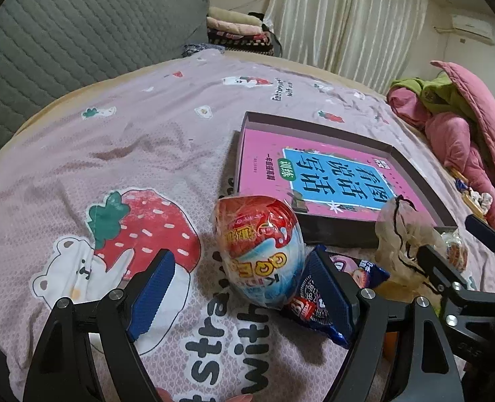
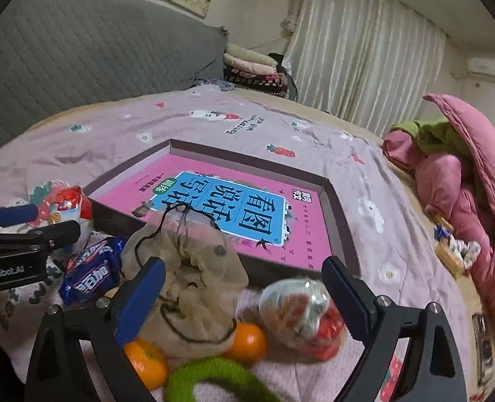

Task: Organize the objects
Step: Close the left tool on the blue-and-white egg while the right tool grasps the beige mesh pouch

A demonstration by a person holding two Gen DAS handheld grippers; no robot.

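nearest in the right wrist view: a blurred green ring at the bottom edge, then two oranges on the bedsheet, one under the left blue pad, the other tucked against a beige drawstring pouch. right gripper spread wide, fingers gripping nothing, straddling the pouch and a blurred clear-wrapped toy egg lying just inside the right-hand finger. left of the pouch, a blue oreo packet, touching or nearly touching it.

in the left wrist view: left gripper also wide open, fingers holding nothing. between them, a red, white and blue surprise egg resting on the sheet, closer to the right-hand pad, well apart from the left-hand pad. oreo packet lying just beside the egg, partly under that right-hand pad. pouch to the right, beside the other gripper's black frame.

just beyond the egg and pouch: a shallow dark box open on the bed, a pink and blue book with chinese characters lying flat inside it. box front wall close to the egg, contact not clear.

farther off: pink and green bedding heaped at the right, a grey quilted headboard at the left, folded blankets and pale curtains at the back.
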